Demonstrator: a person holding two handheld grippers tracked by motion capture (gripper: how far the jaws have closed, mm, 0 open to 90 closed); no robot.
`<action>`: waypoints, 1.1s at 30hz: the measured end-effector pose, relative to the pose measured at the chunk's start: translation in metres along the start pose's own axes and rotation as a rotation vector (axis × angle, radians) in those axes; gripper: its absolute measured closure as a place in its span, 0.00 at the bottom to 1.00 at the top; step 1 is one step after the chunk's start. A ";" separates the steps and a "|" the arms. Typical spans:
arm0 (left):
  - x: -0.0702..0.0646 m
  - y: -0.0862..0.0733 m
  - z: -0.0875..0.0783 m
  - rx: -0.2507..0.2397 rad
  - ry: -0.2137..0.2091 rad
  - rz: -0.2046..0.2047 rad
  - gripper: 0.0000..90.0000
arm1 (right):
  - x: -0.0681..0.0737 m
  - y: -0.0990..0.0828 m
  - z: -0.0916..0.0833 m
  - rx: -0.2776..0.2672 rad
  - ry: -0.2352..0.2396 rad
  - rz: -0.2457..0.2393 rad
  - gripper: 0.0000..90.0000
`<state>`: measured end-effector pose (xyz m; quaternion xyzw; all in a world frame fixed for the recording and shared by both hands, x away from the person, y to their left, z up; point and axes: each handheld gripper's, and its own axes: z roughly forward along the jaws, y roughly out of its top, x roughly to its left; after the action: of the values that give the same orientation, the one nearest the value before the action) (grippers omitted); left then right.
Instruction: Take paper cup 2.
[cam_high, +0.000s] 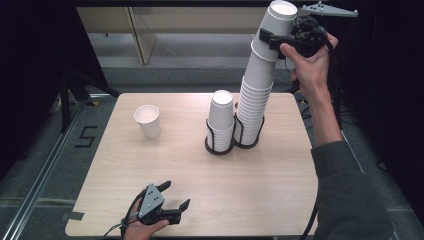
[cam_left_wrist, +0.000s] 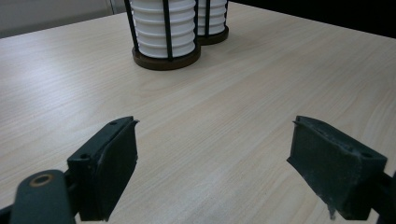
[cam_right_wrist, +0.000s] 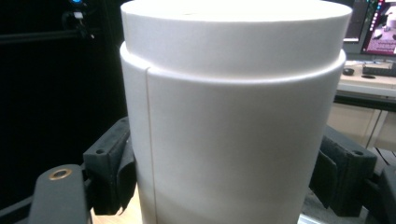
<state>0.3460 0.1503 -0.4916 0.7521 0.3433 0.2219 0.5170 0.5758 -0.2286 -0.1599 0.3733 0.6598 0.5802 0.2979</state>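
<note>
Starting at the right gripper (cam_high: 277, 40): its jaws are pinched on either side of the top cup (cam_high: 281, 20) of the tall stack (cam_high: 255, 100), and in the right gripper view you can see the black pads (cam_right_wrist: 116, 168) pressed against the white paper wall of that cup (cam_right_wrist: 233, 116), one pad on each side. The person's right hand (cam_high: 310, 65) holds it way up high, well above the cup holder (cam_high: 220, 147). The holder is the black wire thing with two round dark bases, sitting a bit right of the middle of the table (cam_high: 175, 160). The tall stack sits in the holder's right slot and leans a little to the right as it goes up. A short stack (cam_high: 221, 112) of the same white cups sits in the left slot, touching nothing but the wires as far as I can tell. One loose cup (cam_high: 148, 121) stands upright, mouth up, well off to the left of the holder. The left gripper (cam_high: 176, 195) is down by the near edge of the table, well apart from the holder on the near-left side, jaws spread with nothing between them but bare wood. Its own view looks across the table at the holder (cam_left_wrist: 166, 60).
</note>
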 end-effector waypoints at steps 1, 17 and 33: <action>0.000 0.000 0.000 -0.001 0.001 0.000 0.16 | 0.000 0.002 -0.002 -0.002 -0.002 0.002 0.23; -0.001 0.000 0.001 -0.002 0.002 -0.004 0.16 | -0.005 0.015 -0.059 -0.056 -0.012 -0.007 0.23; 0.001 0.000 0.002 -0.009 0.013 -0.007 0.16 | 0.026 -0.046 -0.115 -0.008 0.070 -0.074 0.23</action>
<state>0.3476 0.1496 -0.4917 0.7470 0.3483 0.2263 0.5190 0.4596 -0.2718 -0.1873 0.3269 0.6810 0.5840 0.2973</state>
